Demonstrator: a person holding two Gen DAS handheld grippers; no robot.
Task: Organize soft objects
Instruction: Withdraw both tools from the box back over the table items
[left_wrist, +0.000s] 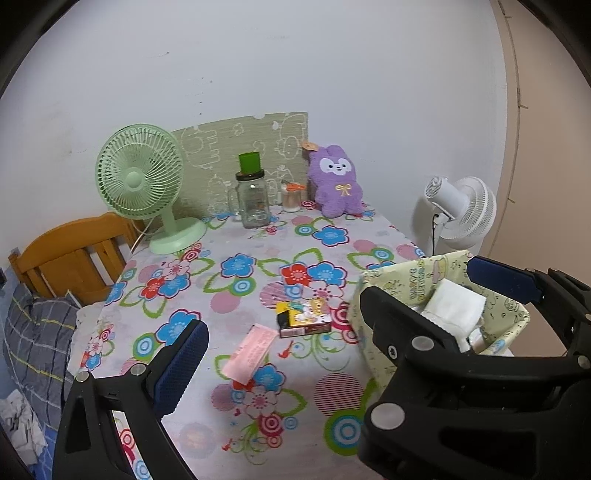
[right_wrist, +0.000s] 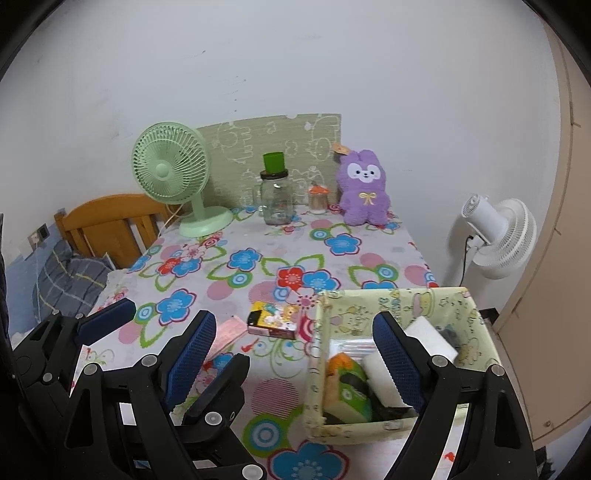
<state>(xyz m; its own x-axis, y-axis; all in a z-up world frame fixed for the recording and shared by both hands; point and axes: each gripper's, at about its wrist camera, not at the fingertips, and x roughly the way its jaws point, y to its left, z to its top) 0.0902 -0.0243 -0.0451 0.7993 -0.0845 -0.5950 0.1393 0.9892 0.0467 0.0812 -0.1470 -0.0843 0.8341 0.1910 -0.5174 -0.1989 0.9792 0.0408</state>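
A purple plush bunny (left_wrist: 336, 181) (right_wrist: 364, 188) sits upright at the table's far right, against the wall. A yellow cartoon-print fabric basket (left_wrist: 391, 273) (right_wrist: 388, 295) stands at the near right; it holds white sponge-like blocks (right_wrist: 424, 336) and a green and orange packet (right_wrist: 349, 387). On the cloth lie a pink packet (left_wrist: 251, 354) (right_wrist: 229, 332) and a small colourful box (left_wrist: 303, 317) (right_wrist: 273, 319). My left gripper (left_wrist: 291, 332) hovers open over them, holding nothing. My right gripper (right_wrist: 295, 325) is open and holds nothing; one of its fingers (right_wrist: 397, 365) is over the basket. The two grippers overlap.
A green desk fan (left_wrist: 140, 184), a glass jar (left_wrist: 253, 203) topped by a green cup and a small orange-lidded jar (left_wrist: 291, 197) stand along the back wall. A white floor fan (left_wrist: 461, 214) is beyond the right edge. A wooden headboard (left_wrist: 74, 254) and bedding lie left.
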